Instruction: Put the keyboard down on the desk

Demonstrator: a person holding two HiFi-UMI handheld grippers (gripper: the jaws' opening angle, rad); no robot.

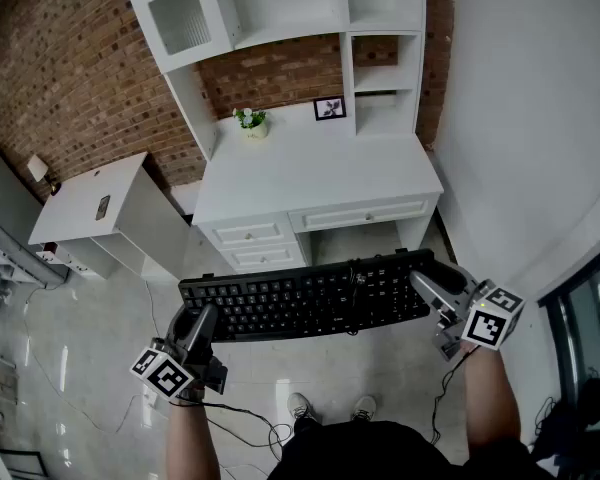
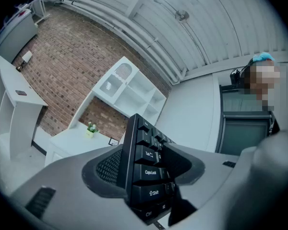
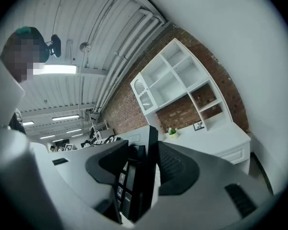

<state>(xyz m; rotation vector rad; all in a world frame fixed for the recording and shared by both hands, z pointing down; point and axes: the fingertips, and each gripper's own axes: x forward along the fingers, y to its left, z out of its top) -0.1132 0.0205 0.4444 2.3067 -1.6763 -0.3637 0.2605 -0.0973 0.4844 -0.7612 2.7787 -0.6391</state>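
A black keyboard (image 1: 310, 298) hangs level in the air in front of the white desk (image 1: 310, 173), above the floor. My left gripper (image 1: 195, 330) is shut on its left end, and in the left gripper view the keyboard (image 2: 146, 169) stands edge-on between the pads. At the other end my right gripper (image 1: 435, 290) is shut on the keyboard's right end, where the keyboard (image 3: 137, 176) again fills the gap between the pads. The keyboard's cable (image 1: 242, 423) trails down to the floor.
On the desk stand a small potted plant (image 1: 251, 121) and a picture frame (image 1: 329, 108) at the back, under a white hutch (image 1: 280, 8). A low white cabinet (image 1: 100, 208) is at the left. The person's shoes (image 1: 330, 408) are below the keyboard.
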